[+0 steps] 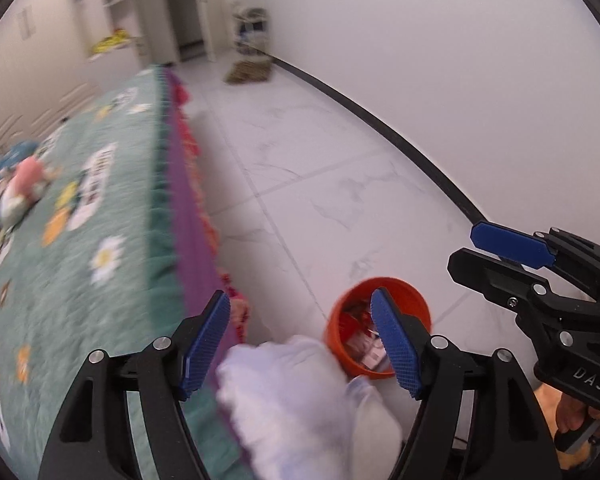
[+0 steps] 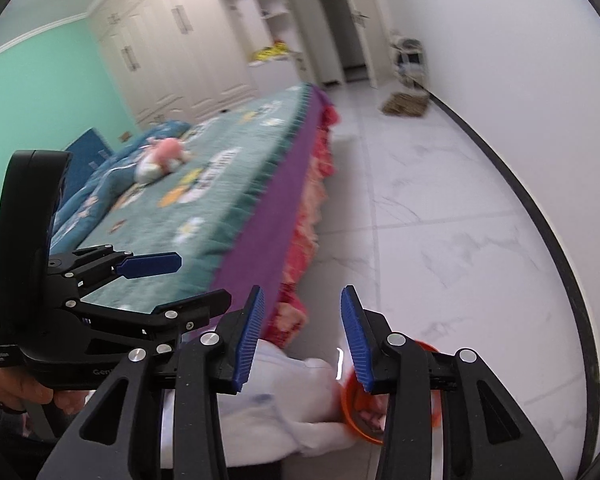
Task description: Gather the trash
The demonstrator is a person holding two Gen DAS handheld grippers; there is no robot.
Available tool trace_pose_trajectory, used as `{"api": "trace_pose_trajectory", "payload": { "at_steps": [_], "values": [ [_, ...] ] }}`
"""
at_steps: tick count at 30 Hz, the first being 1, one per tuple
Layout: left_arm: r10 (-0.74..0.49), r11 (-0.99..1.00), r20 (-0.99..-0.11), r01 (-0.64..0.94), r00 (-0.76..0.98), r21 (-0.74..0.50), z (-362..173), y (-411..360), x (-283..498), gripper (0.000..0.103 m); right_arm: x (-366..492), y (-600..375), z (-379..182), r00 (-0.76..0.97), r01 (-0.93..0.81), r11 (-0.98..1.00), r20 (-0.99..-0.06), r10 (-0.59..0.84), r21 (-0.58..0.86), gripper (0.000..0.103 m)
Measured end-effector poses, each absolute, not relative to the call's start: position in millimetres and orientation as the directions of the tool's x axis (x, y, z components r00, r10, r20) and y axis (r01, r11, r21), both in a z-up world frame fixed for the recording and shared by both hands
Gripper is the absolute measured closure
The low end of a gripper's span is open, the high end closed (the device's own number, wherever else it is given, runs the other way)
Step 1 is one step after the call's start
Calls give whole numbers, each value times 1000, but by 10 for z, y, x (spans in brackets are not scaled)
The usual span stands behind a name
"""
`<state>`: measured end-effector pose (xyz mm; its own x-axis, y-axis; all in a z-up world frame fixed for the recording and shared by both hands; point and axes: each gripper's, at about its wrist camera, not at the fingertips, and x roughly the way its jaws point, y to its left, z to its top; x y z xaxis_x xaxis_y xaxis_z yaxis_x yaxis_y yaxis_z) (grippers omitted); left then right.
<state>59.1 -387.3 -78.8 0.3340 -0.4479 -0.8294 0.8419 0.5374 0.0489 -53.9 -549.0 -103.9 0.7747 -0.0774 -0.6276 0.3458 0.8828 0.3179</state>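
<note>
An orange bin [image 1: 380, 332] stands on the white tiled floor beside the bed and holds red and white wrappers. A white cloth-like bundle [image 1: 300, 404] lies against its near side. My left gripper [image 1: 304, 340] is open and empty, above the bundle and the bin. My right gripper [image 2: 302, 336] is open and empty too, above the same white bundle [image 2: 284, 400] and the bin [image 2: 360, 412], whose rim shows behind the right finger. The right gripper also shows at the right in the left wrist view [image 1: 512, 248], and the left gripper at the left in the right wrist view [image 2: 152, 276].
A bed [image 2: 220, 184] with a green flowered cover, purple sheet and red frill runs along the left. A pink plush toy [image 2: 162, 158] lies on it. White wardrobes [image 2: 172, 48], a doorway and a woven mat [image 2: 404, 106] are at the far end.
</note>
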Motion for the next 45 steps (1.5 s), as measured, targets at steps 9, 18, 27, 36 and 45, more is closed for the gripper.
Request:
{"api": "trace_pose_trajectory", "payload": {
  "at_steps": [9, 18, 27, 36, 45],
  "values": [
    [-413, 743, -760, 668, 502, 38, -413, -2750, 716, 26, -173, -4510, -496, 851, 106, 959, -523, 50, 263, 62],
    [-268, 904, -676, 422, 687, 71, -53, -1649, 730, 26, 272, -3478, -126, 845, -166, 959, -468, 260, 231, 56],
    [-42, 991, -530, 102, 847, 84, 329, -682, 504, 8, 408, -2546, 229, 845, -345, 918, -361, 394, 194, 33],
    [37, 999, -497, -35, 867, 14, 376, -233, 380, 8, 267, -1902, 385, 857, -401, 909, -305, 416, 112, 8],
    [69, 997, -476, -80, 876, -4, 333, -22, 253, 5, 129, -1835, 363, 872, -373, 922, -298, 388, 107, 5]
  ]
}}
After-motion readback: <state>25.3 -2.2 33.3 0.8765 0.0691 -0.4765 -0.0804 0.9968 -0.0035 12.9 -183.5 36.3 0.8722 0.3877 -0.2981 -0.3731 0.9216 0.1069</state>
